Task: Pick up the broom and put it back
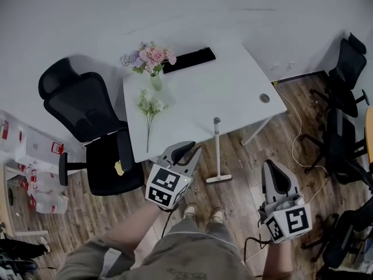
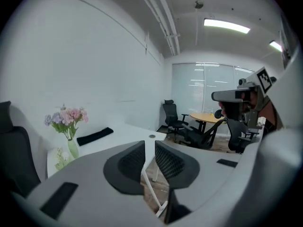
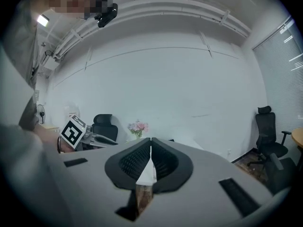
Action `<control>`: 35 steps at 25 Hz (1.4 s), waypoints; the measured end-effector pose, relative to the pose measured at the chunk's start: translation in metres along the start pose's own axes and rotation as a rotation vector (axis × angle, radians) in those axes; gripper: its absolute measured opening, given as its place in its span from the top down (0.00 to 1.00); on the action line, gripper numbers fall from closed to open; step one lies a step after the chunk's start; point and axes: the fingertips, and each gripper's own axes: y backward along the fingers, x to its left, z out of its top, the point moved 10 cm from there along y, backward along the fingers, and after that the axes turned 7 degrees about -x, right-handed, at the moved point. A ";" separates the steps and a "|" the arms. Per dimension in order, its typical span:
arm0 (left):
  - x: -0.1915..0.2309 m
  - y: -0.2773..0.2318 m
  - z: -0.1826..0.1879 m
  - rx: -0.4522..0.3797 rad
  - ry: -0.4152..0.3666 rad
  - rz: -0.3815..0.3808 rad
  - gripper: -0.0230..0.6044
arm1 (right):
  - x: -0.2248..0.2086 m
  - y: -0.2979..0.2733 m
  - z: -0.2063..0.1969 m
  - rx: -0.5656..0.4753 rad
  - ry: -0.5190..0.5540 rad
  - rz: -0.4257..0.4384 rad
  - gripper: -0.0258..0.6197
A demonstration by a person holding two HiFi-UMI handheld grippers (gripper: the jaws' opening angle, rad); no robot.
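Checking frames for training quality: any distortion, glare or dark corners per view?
Head view: fisheye bend, soft even light, broom sharp. Left gripper view: black round vignette, ceiling lamp blown out. Right gripper view: same vignette, wall evenly lit.

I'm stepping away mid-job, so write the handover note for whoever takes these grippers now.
Left gripper: jaws slightly apart, nothing between them.
Right gripper: jaws shut, empty.
Broom: upright against the table edge, head on the floor, held by neither gripper.
Done: nothing visible.
To do: grip the handle, lift, put it back; the left gripper looks nearer.
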 end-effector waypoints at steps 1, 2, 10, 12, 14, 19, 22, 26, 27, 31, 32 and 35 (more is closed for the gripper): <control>-0.004 0.007 0.008 -0.020 -0.015 -0.007 0.85 | 0.004 0.003 0.006 -0.008 0.003 0.003 0.91; -0.007 0.014 0.016 -0.038 -0.024 -0.015 0.85 | 0.007 0.007 0.011 -0.015 0.007 0.007 0.91; -0.024 0.050 0.053 -0.115 -0.011 -0.051 0.89 | 0.025 0.020 0.035 -0.060 0.060 0.063 0.91; -0.029 0.057 0.056 -0.131 -0.015 -0.052 0.90 | 0.028 0.023 0.039 -0.062 0.067 0.076 0.91; -0.033 0.064 0.059 -0.138 -0.036 -0.048 0.91 | 0.032 0.028 0.043 -0.063 0.071 0.086 0.91; -0.039 0.078 0.059 -0.128 -0.083 -0.034 0.93 | 0.040 0.036 0.045 -0.072 0.066 0.107 0.91; -0.037 0.083 0.057 -0.123 -0.083 -0.027 0.93 | 0.043 0.036 0.041 -0.063 0.064 0.119 0.91; -0.038 0.086 0.056 -0.127 -0.083 -0.021 0.93 | 0.045 0.035 0.040 -0.058 0.062 0.133 0.91; -0.039 0.087 0.056 -0.129 -0.081 -0.018 0.93 | 0.046 0.035 0.040 -0.058 0.062 0.135 0.91; -0.040 0.090 0.056 -0.132 -0.074 -0.016 0.93 | 0.046 0.035 0.040 -0.059 0.061 0.136 0.91; -0.041 0.090 0.056 -0.133 -0.074 -0.016 0.93 | 0.046 0.035 0.039 -0.058 0.060 0.136 0.91; -0.042 0.091 0.055 -0.131 -0.077 -0.016 0.93 | 0.046 0.035 0.038 -0.056 0.055 0.134 0.91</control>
